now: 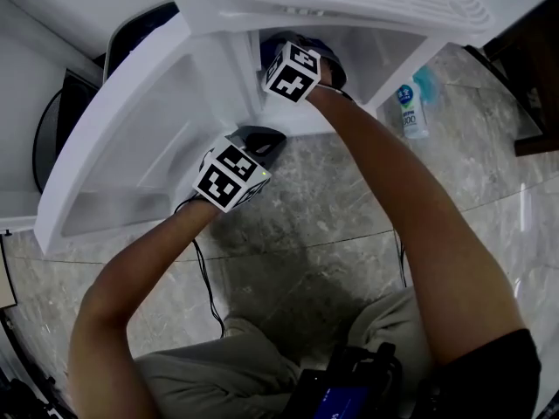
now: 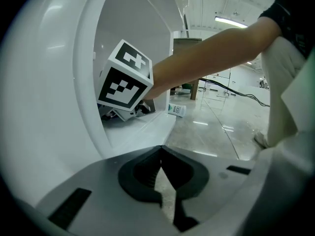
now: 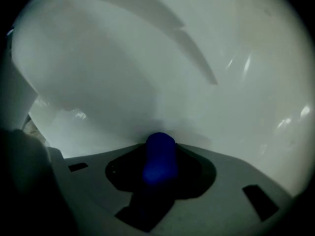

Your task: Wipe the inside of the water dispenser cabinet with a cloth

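Note:
The white water dispenser cabinet point(image 1: 384, 55) stands open, its door point(image 1: 122, 147) swung out to the left. My right gripper point(image 1: 313, 58) reaches inside the cabinet; its marker cube point(image 2: 123, 77) shows in the left gripper view. In the right gripper view this gripper point(image 3: 158, 163) is shut on a rolled blue cloth point(image 3: 159, 154), which is close to the white inner wall point(image 3: 147, 73). My left gripper point(image 1: 260, 142) hovers just outside the cabinet's lower front, between door and opening. Its jaws point(image 2: 160, 166) are shut with nothing in them.
A small bottle with a blue label point(image 1: 410, 112) lies on the grey marble floor right of the cabinet, also seen as a bottle point(image 2: 176, 110) in the left gripper view. A black cable point(image 1: 205, 273) runs across the floor near my knees. A dark round object point(image 1: 52, 133) stands behind the door.

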Motion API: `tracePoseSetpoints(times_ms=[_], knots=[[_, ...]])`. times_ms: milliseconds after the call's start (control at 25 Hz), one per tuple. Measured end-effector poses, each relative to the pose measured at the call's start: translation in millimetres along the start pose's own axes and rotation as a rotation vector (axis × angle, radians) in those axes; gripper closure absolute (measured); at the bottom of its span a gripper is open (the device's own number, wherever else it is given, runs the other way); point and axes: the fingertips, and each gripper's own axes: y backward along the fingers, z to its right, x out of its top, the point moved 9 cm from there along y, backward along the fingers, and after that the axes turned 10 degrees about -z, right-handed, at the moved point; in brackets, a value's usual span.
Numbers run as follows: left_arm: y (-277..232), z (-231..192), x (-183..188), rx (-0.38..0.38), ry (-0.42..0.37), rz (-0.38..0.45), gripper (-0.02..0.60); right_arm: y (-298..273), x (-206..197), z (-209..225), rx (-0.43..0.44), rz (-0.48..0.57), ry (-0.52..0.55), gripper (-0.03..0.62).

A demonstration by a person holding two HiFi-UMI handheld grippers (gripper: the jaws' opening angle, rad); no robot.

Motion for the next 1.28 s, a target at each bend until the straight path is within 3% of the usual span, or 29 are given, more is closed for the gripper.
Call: tracePoseSetpoints(times_ms=[280, 440, 560, 720, 840, 1040, 1280], knots=[[8, -5, 3, 0.03, 0.001, -0.004, 0.574, 23, -6, -23, 0.087, 0.018, 0.023, 0.474], [14, -3, 16, 0.042, -0.007, 0.014, 0.574, 50, -9, -15, 0.162, 0.128, -0.116, 0.473], [19, -3, 26, 0.052, -0.021, 0.029, 0.574, 77, -3, 1, 0.106, 0.26, -0.269, 0.473], [23, -2, 31, 0.058, -0.017, 0.038, 0.574, 106, 11, 23, -0.018, 0.382, -0.348, 0.473], [25, -1, 31, 0.054, -0.02, 0.043, 0.574, 129, 20, 38, -0.092, 0.549, -0.449, 0.473], [25, -3, 28, 0.056, -0.008, 0.046, 0.574, 167, 46, 53, -0.206, 0.796, -0.532, 0.473], [21, -8, 24, 0.054, 0.009, 0.045, 0.574, 172, 52, 54, -0.253, 0.844, -0.574, 0.477]])
